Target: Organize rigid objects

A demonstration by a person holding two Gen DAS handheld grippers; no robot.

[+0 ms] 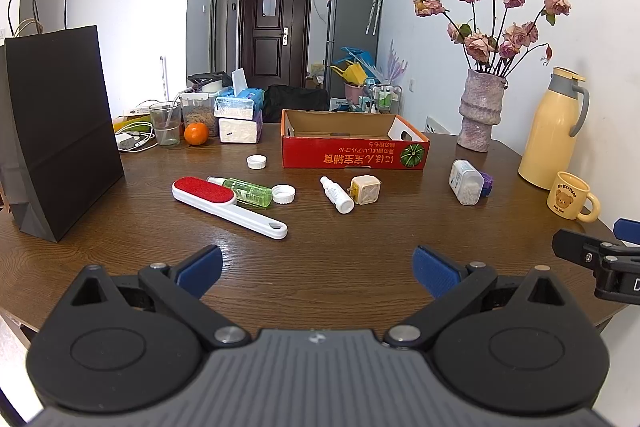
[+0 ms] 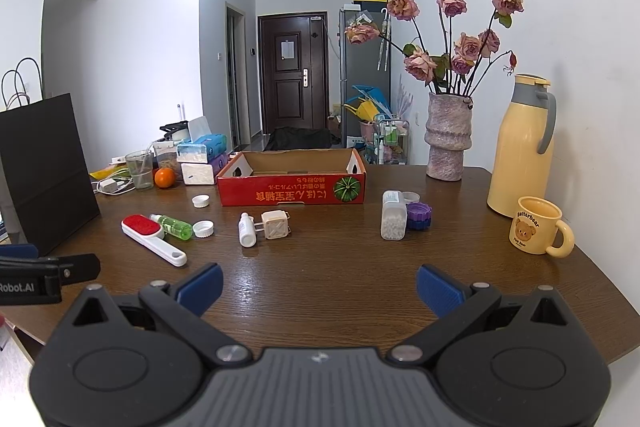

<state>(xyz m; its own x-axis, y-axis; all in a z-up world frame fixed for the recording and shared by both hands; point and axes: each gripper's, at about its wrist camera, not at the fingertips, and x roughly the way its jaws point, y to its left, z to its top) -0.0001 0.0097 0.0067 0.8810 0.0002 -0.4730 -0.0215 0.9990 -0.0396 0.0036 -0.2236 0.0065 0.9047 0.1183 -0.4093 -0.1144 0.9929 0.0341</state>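
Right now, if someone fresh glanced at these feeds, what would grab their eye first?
Probably the red cardboard box, open and apparently empty, at the middle of the wooden table, with small items scattered in front of it: a red-faced lint brush beside a green bottle, and a small white bottle. Next, the vase of dried roses and yellow thermos against the right wall. Both the left gripper and right gripper hang open over bare table.

On the worktop [image 1: 320, 267]: one red cardboard box [image 1: 354, 157], two white caps [image 1: 257, 161] [image 1: 283, 193], one lint brush [image 1: 224, 201], one green bottle [image 1: 246, 191], one small white bottle [image 1: 337, 195], one plug [image 1: 365, 189], one mug [image 1: 572, 201], one flask [image 1: 550, 131], one vase [image 1: 480, 109], one orange [image 1: 196, 133], one paper bag [image 1: 56, 131].
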